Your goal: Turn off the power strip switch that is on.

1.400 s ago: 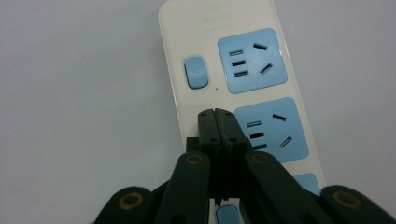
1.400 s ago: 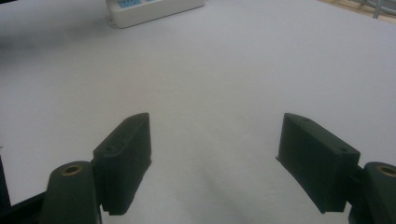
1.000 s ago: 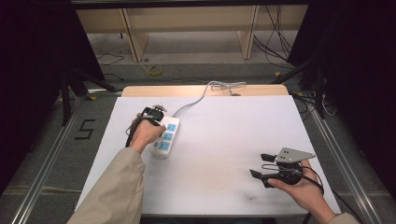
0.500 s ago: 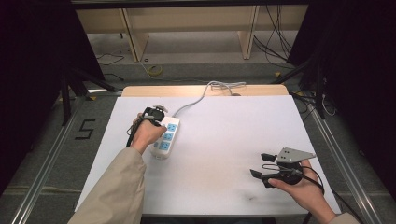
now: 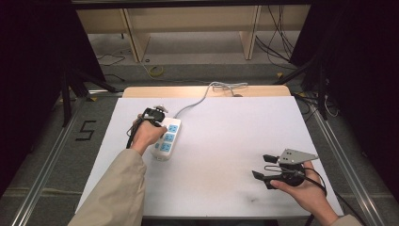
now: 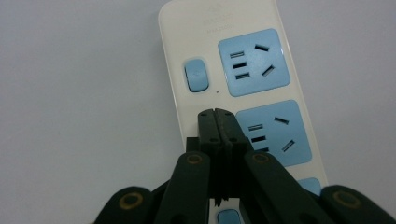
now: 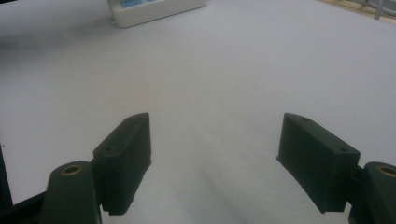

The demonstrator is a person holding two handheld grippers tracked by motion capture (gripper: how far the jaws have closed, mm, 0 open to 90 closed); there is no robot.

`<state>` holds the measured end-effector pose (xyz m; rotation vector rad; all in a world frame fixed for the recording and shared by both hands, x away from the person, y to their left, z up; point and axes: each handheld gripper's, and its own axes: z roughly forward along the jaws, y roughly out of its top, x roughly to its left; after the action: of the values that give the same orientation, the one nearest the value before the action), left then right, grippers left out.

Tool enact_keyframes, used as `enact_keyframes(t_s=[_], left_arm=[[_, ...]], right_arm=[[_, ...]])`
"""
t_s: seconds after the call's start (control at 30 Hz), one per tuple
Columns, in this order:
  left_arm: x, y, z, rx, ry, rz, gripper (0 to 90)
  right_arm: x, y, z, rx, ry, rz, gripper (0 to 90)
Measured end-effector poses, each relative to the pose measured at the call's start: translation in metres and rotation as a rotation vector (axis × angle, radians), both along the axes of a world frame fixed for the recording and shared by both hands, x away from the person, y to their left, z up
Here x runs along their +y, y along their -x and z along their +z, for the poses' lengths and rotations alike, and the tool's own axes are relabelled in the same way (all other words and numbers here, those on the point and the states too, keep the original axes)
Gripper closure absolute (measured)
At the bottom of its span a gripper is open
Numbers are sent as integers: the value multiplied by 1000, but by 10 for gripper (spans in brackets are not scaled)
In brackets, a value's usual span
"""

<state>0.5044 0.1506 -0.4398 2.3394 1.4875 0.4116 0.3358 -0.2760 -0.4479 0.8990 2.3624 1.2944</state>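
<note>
A white power strip (image 5: 168, 137) with blue sockets lies left of centre on the white table (image 5: 226, 127). My left gripper (image 5: 153, 116) hovers over its far end, held in a hand. In the left gripper view its jaws are shut with nothing between them, and the left gripper (image 6: 215, 113) has its tips over the power strip's (image 6: 187, 28) white body, just below a blue switch (image 6: 195, 74) and beside a socket (image 6: 254, 63); contact cannot be told. My right gripper (image 5: 261, 166) rests low at the front right, open. In its own view the right gripper (image 7: 215, 144) is wide open over bare table.
A grey cable (image 5: 200, 101) runs from the strip to the table's far wooden edge (image 5: 141, 91). The strip's end (image 7: 154, 9) lies far ahead in the right gripper view. Metal rails and dark stands flank the table; a "5" mark (image 5: 85, 130) is on the floor.
</note>
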Motion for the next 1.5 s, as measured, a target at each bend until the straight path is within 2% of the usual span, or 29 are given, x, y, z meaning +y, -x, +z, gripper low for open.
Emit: enact_keyframes(t_s=[0.17,0.97,1.1,1.5], left_arm=[[-1,1,0,-9,-9,-3,900],[1,0,0,-2,0,-8,900],[2,0,3,-17,13,0,900],[1,1,3,-16,2,-6,900]], right_arm=[[-1,0,0,-1,2,2,260],[0,0,1,-1,0,2,260],[0,0,1,-1,0,2,260],[0,0,1,-1,0,3,260]])
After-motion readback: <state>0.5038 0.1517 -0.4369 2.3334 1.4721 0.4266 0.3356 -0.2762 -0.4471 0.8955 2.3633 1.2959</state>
